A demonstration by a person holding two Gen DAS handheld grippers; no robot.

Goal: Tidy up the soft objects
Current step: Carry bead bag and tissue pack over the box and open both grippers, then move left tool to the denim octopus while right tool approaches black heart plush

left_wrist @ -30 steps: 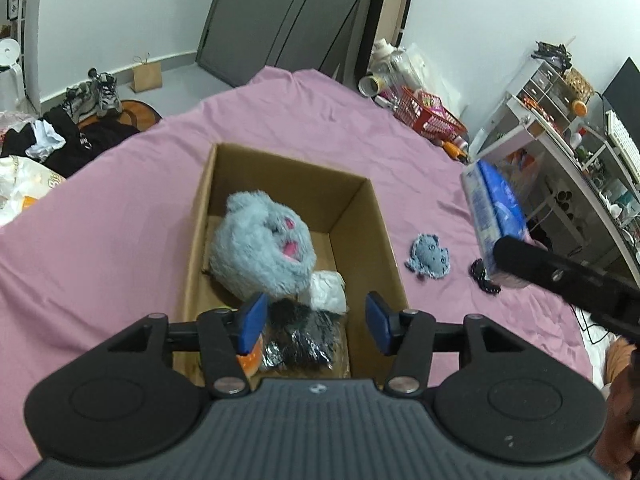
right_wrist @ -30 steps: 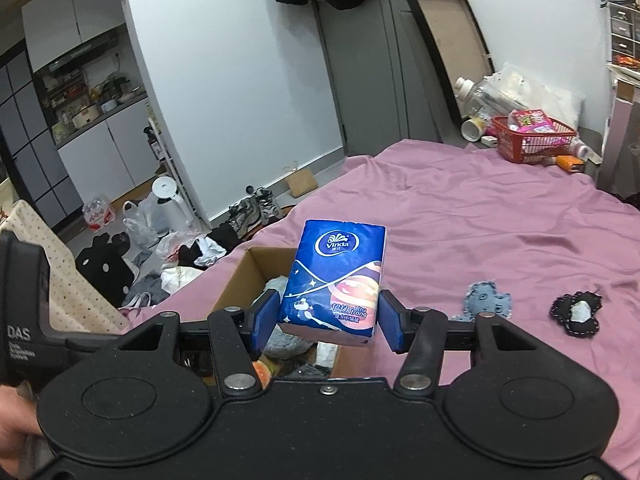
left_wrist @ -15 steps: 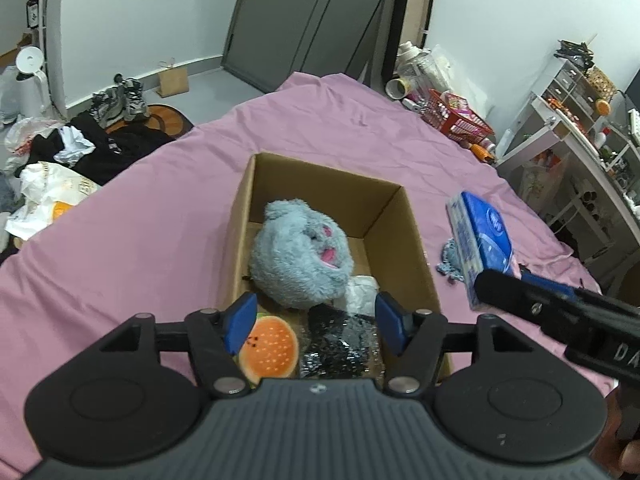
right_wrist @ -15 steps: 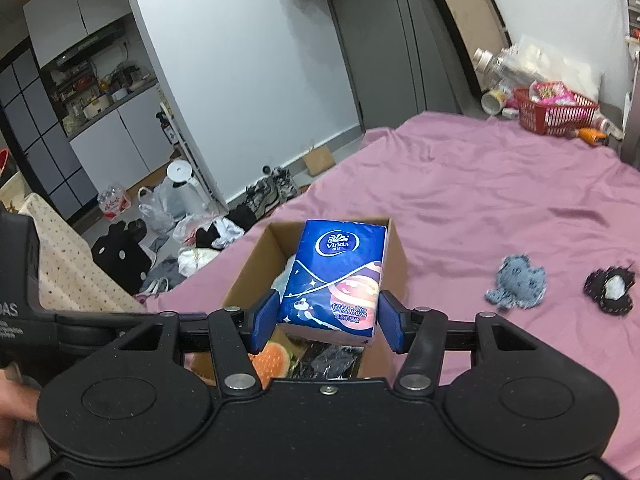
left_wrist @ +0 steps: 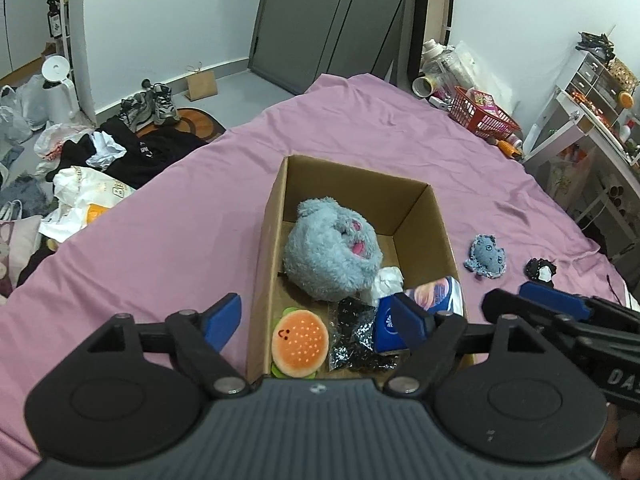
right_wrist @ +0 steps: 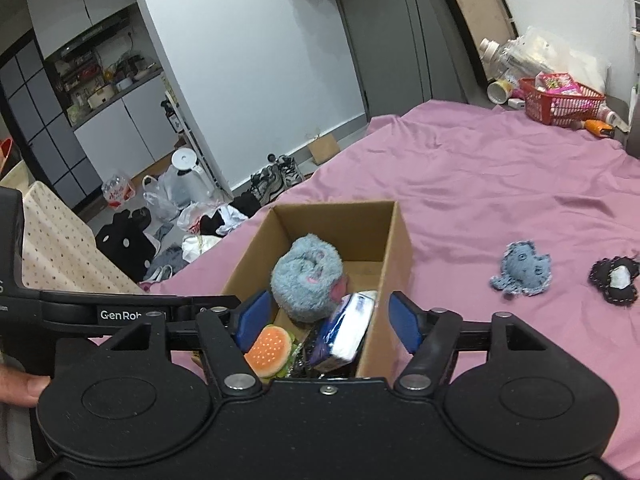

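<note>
A cardboard box [left_wrist: 416,208] [right_wrist: 400,248] stands on the pink bed. Inside lie a fluffy blue plush [left_wrist: 332,248] [right_wrist: 306,276], a burger toy [left_wrist: 300,338] [right_wrist: 268,346], a black glittery pouch [left_wrist: 356,336] and a blue tissue pack [left_wrist: 436,296] [right_wrist: 350,328], tilted against the box's right wall. My right gripper [right_wrist: 326,320] hangs open just above the box's near end, the pack loose between its fingers. My left gripper [left_wrist: 316,318] is open and empty over the near end too. A small blue plush [left_wrist: 486,256] [right_wrist: 522,268] and a black-and-white one [left_wrist: 540,270] [right_wrist: 616,280] lie on the sheet to the right.
A red basket [left_wrist: 486,114] [right_wrist: 560,100] and bottles sit at the bed's far corner. Clothes, bags and shoes [left_wrist: 154,106] litter the floor to the left. A white shelf unit [left_wrist: 588,132] stands at the right. A hand [right_wrist: 20,388] holds the left gripper's handle.
My right gripper carried the tissue pack over the box, opened and let it go; the pack now rests inside. My left gripper drew back slightly and stayed open.
</note>
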